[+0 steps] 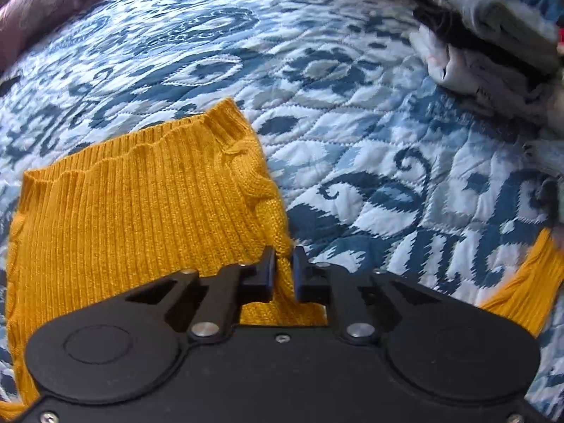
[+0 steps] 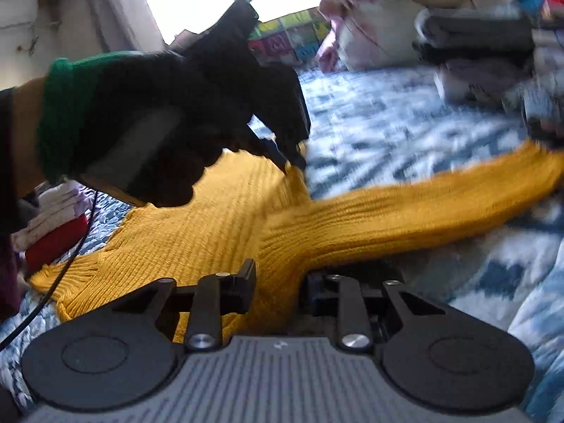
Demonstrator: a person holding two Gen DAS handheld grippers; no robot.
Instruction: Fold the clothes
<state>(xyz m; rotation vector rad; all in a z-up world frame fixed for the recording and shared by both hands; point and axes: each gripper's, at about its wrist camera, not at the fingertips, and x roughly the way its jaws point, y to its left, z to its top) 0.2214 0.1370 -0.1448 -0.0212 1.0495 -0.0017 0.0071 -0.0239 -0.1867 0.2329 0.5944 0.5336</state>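
A mustard-yellow ribbed knit sweater [image 1: 116,208] lies on a blue and white quilted bedspread [image 1: 282,70]. My left gripper [image 1: 284,261] is shut on the sweater's cable-knit side edge. A sleeve end [image 1: 528,282] shows at the right of the left wrist view. In the right wrist view the sweater [image 2: 197,232] spreads out with one sleeve [image 2: 423,197] stretched to the right. My right gripper [image 2: 278,282] is shut on the sweater where the sleeve joins the body. The left gripper [image 2: 292,162], held by a black-gloved hand [image 2: 158,112], pinches the far edge.
A stack of folded clothes [image 1: 493,42] sits at the right on the bed, and shows too in the right wrist view [image 2: 486,46]. A purple pillow [image 1: 53,3] lies at the far left. Folded white and red items [image 2: 53,225] lie at the left.
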